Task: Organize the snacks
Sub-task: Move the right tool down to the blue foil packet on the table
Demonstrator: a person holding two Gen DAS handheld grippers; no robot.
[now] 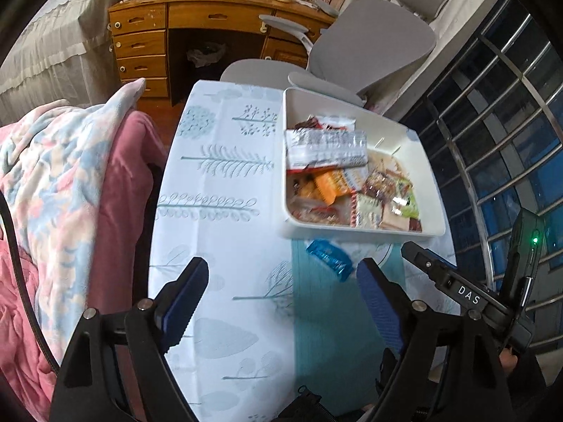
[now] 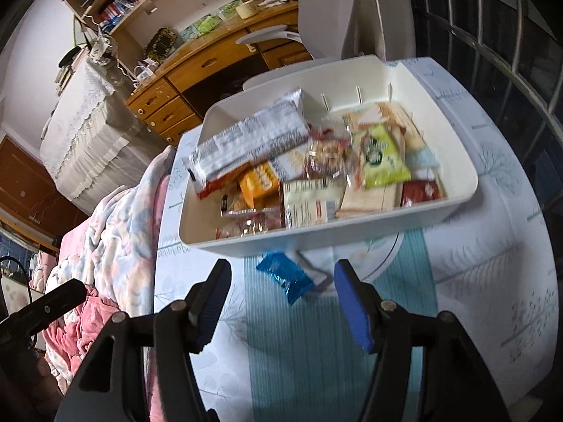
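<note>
I held my left gripper (image 1: 281,302) over the near part of the table (image 1: 218,232), its blue-padded jaws spread wide with nothing between them. My right gripper (image 2: 281,302) hung in much the same way, jaws wide apart and empty, pointing toward the white bin (image 2: 454,190) that stood on the far right of the tablecloth.

Just in front of the bin's near wall lay a blue snack packet (image 2: 285,277) flat on the teal stripe of the cloth, apart from both my grippers; in the left wrist view the same blue snack packet (image 1: 329,259) sat between the bin and my right-hand pad. Its white lettering was too blurred to read.

Inside the white bin (image 1: 432,190) the snacks were heaped together: a long silver wrapper (image 2: 253,140) with dense fine print lay tilted across the far left, over an orange packet (image 2: 260,181); a green packet (image 2: 381,158) lay to the right, and a dark red packet (image 2: 420,191) lay at the near right wall. None of their printing was legible.

The one text I could read was "DAS", white on the black body of the right gripper (image 1: 468,295) showing at the right edge of the left view.

A pink and pale-blue blanket (image 1: 63,190) lay left of the table, and a grey chair (image 1: 373,45) stood beyond it before a wooden desk (image 1: 197,24).
</note>
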